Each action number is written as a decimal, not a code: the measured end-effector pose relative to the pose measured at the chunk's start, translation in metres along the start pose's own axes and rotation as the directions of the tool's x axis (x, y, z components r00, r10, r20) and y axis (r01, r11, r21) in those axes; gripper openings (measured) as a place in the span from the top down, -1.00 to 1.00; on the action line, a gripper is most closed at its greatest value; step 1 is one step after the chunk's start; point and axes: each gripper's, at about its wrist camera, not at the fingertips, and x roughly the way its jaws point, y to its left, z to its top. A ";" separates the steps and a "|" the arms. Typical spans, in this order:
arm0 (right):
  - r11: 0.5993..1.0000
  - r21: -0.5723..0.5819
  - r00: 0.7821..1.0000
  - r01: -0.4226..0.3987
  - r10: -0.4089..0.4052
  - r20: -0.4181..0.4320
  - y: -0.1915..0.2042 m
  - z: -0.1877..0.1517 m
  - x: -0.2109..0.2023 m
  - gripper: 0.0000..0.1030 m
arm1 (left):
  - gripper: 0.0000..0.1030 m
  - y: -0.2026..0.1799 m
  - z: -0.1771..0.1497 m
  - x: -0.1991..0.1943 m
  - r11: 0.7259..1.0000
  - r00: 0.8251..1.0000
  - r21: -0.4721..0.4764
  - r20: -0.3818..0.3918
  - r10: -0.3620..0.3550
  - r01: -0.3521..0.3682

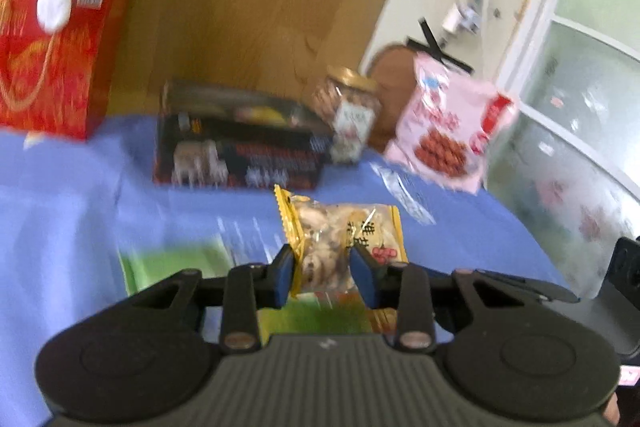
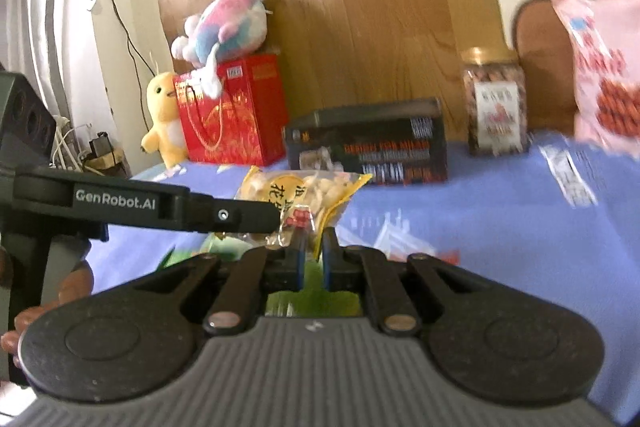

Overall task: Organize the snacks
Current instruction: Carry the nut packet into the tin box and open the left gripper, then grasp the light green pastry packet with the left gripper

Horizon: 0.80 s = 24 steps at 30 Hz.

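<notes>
On the blue cloth-covered table [image 2: 500, 227], a red rectangular gift box [image 2: 236, 115] carries a pink-and-blue plush toy [image 2: 224, 27]. A black printed carton [image 2: 368, 143] lies beside it, followed by a pink snack bag [image 1: 448, 127] and a clear gold-lidded jar of nuts [image 2: 496, 103]. Nearest the cameras, a yellow-edged clear packet of peanuts [image 1: 340, 239] is raised above the cloth. The left gripper [image 1: 326, 267] clamps the packet's body at a narrow setting. The right gripper [image 2: 312, 247], nearly fully closed, pinches the packet's yellow edge.
</notes>
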 end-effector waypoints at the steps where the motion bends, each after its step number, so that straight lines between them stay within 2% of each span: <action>1: 1.000 0.012 1.000 -0.010 0.010 0.006 -0.003 0.010 0.009 0.78 | 0.40 0.003 0.014 0.005 1.000 1.000 -0.009 0.008 0.010 -0.010; 4: 0.999 0.043 0.998 -0.031 0.029 0.048 -0.015 0.039 0.042 0.78 | 0.39 0.014 0.053 0.024 0.999 0.998 -0.016 0.046 0.051 -0.050; 8: 0.997 0.072 0.999 -0.008 0.004 0.054 -0.027 0.063 0.091 0.78 | 0.39 0.033 0.089 0.061 0.994 0.992 -0.028 0.059 0.110 -0.109; 11: 0.995 0.096 1.000 0.015 -0.018 0.025 -0.038 0.071 0.123 0.78 | 0.38 0.049 0.104 0.091 0.988 0.988 -0.038 0.039 0.149 -0.147; 14: 0.995 0.088 0.999 0.053 -0.052 -0.009 -0.043 0.074 0.142 0.68 | 0.34 0.059 0.110 0.114 0.983 0.984 -0.044 0.016 0.177 -0.176; 16: 0.994 0.081 0.997 0.073 -0.073 -0.004 -0.044 0.074 0.143 0.52 | 0.19 0.064 0.109 0.125 0.978 0.980 -0.055 0.006 0.200 -0.199; 17: 0.994 0.077 0.997 0.078 -0.078 0.000 -0.045 0.073 0.141 0.43 | 0.17 0.067 0.108 0.126 0.977 0.980 -0.069 -0.004 0.200 -0.199; 18: 0.994 0.085 0.997 0.071 -0.072 0.010 -0.046 0.072 0.135 0.26 | 0.15 0.070 0.107 0.125 0.975 0.979 -0.082 -0.007 0.205 -0.204; 20: 0.990 0.121 0.997 0.071 -0.074 0.026 -0.050 0.068 0.120 0.12 | 0.12 0.073 0.103 0.114 0.978 0.981 -0.080 0.010 0.195 -0.193; 22: 0.983 0.180 1.000 0.028 -0.028 -0.003 -0.057 0.061 0.109 0.12 | 0.01 0.076 0.096 0.092 0.982 0.982 -0.065 0.046 0.181 -0.178; 24: 0.971 0.237 0.997 -0.027 0.043 -0.062 -0.058 0.047 0.102 0.12 | -0.03 0.082 0.086 0.069 0.983 0.985 -0.075 0.038 0.171 -0.168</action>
